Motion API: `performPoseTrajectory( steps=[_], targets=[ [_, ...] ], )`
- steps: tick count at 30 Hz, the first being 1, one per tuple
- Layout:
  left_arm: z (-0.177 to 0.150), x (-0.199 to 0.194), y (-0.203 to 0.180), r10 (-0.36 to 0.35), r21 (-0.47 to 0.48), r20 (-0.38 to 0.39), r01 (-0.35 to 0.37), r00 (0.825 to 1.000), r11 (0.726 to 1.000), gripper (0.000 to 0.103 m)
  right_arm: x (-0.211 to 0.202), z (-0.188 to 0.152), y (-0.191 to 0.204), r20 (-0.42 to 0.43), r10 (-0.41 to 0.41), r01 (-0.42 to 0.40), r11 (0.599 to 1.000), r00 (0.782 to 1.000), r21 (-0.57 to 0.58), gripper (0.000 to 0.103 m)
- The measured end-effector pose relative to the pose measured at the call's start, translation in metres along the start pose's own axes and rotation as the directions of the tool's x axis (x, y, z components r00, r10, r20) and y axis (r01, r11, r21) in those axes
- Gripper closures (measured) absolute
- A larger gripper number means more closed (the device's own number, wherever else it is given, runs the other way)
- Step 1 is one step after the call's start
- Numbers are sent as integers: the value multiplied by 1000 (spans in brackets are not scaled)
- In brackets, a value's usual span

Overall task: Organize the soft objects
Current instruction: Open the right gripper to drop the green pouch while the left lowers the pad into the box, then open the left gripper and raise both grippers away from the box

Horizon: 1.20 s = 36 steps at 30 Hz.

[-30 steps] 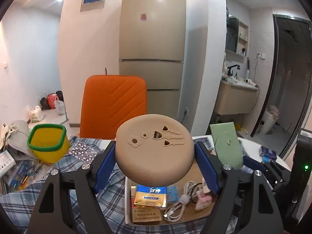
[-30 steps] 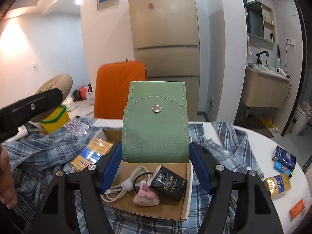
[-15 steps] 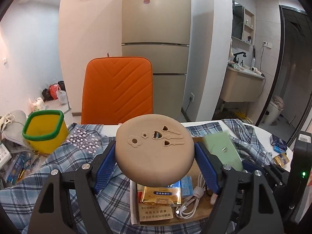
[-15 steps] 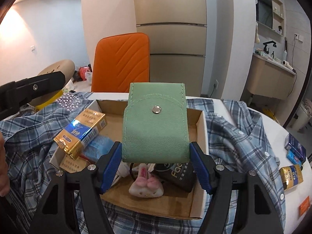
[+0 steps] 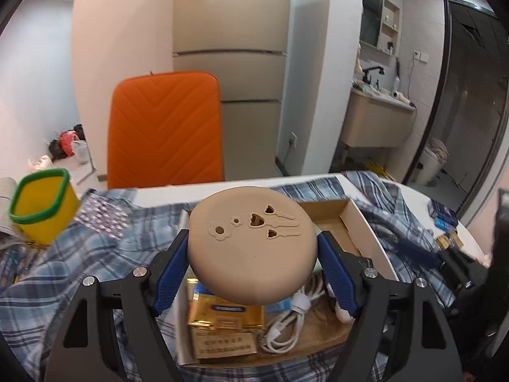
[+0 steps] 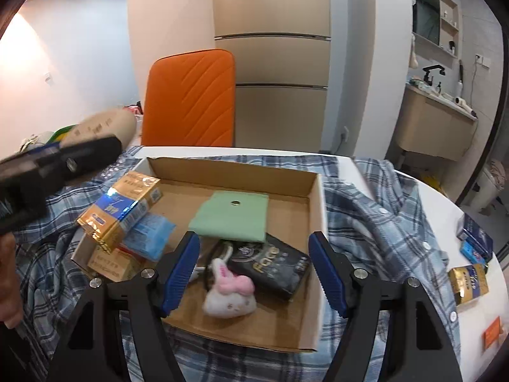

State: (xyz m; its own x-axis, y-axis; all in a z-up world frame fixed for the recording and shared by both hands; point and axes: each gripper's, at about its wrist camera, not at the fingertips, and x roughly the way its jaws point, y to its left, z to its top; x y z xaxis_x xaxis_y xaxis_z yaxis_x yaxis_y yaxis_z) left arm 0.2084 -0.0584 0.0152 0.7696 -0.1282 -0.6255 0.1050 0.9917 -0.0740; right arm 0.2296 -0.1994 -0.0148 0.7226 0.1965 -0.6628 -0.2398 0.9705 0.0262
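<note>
Released, felt green pouch (image 6: pixel 231 215) lies in cardboard box (image 6: pixel 313 222); right fingers (image 6: pixel 187 261) spread empty, left fingers (image 5: pixel 173 267) clamp round beige pad (image 5: pixel 251 248)

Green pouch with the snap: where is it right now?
In the right wrist view the green pouch lies inside the cardboard box, toward the back, partly over the black packet, just beyond the open right gripper.

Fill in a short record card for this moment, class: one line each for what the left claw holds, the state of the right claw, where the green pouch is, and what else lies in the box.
left claw: shut on the beige round cushion
right claw: open, holding nothing
green pouch: lying in the cardboard box, partly on the black packet
other contents: plush bunny, gold carton, white cable
under the box: plaid shirt
</note>
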Motion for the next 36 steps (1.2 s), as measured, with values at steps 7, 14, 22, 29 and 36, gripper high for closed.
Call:
performPoseTrajectory(
  steps=[7,14,22,29,36],
  targets=[
    [-7,22,-10,-44,11,-70,45,997,999,25,-13,2,-22,40,-16,14,998,999,54,30],
    [-5,14,-9,-41,8,6,41,999,999,4,-15,3,-27,43,-10,7,998,999,63,30],
    [1,-11,-9,-31,28,107,28,994,999,3,-24,6,-33,73,-32,26,996,997,82,30],
    [6,-39,-11,-20,35,188,14,982,999,3,-46,13,-34,143,-56,44,995,988,90,30],
    [10,-82,-12,-8,40,310,-5,951,999,1,-84,20,-38,260,-89,63,992,962,108,23]
  ],
)
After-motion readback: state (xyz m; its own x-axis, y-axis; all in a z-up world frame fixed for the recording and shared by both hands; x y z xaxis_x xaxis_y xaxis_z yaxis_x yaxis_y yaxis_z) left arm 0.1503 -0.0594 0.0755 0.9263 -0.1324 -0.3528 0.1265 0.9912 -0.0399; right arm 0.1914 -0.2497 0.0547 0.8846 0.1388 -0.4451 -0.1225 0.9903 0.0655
